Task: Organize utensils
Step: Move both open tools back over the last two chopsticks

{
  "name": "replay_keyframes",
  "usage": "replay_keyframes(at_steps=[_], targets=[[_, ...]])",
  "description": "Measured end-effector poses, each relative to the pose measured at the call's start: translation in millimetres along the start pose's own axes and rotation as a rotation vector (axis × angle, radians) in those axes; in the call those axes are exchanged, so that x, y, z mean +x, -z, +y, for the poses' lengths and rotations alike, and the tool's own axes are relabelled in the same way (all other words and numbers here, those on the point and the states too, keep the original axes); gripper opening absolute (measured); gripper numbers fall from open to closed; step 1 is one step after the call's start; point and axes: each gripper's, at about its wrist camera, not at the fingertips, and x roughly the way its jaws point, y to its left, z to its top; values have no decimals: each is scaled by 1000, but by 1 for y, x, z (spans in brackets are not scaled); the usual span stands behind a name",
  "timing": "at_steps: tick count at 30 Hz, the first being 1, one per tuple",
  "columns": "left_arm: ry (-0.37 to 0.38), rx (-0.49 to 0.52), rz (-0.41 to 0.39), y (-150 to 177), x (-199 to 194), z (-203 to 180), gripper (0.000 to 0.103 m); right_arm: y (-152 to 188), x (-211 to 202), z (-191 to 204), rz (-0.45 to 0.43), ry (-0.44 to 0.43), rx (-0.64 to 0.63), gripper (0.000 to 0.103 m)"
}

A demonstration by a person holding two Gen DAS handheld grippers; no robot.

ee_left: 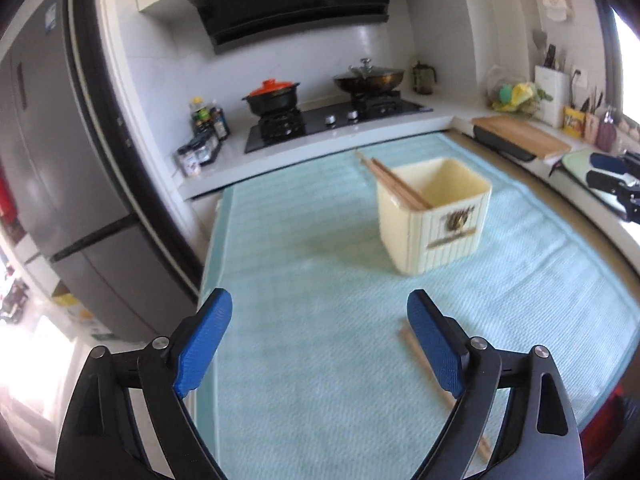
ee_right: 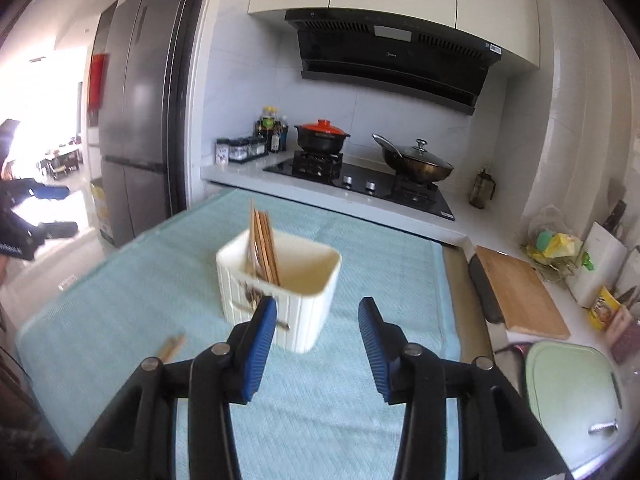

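A cream square utensil holder (ee_left: 434, 216) (ee_right: 280, 286) stands on the light-blue mat (ee_left: 320, 264) (ee_right: 140, 280). Several wooden chopsticks (ee_left: 394, 184) (ee_right: 262, 246) lean inside it. A loose pair of chopsticks (ee_left: 440, 390) (ee_right: 171, 347) lies on the mat, partly hidden behind my left gripper's right finger. My left gripper (ee_left: 320, 324) is open and empty above the mat's near end. My right gripper (ee_right: 317, 328) is open and empty, just in front of the holder. Each gripper shows at the edge of the other view: the right one (ee_left: 612, 182), the left one (ee_right: 40, 210).
A gas hob with a red-lidded pot (ee_left: 272, 98) (ee_right: 322, 136) and a lidded wok (ee_left: 368, 78) (ee_right: 416, 162) lies behind the mat. A wooden cutting board (ee_left: 520, 136) (ee_right: 520, 292) and a green board (ee_right: 572, 396) are at the right. A grey fridge (ee_left: 52, 160) (ee_right: 136, 120) stands at the left.
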Motion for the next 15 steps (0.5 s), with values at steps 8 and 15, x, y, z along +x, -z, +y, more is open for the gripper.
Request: replay_keyframes(at_steps=[8,15], targets=[[145,-226,152,83,50,-36,90,109,44,74,244,-169,96,42],[176,-235,183,85,79,-69,90,105,44,98,226,-205,155,42]])
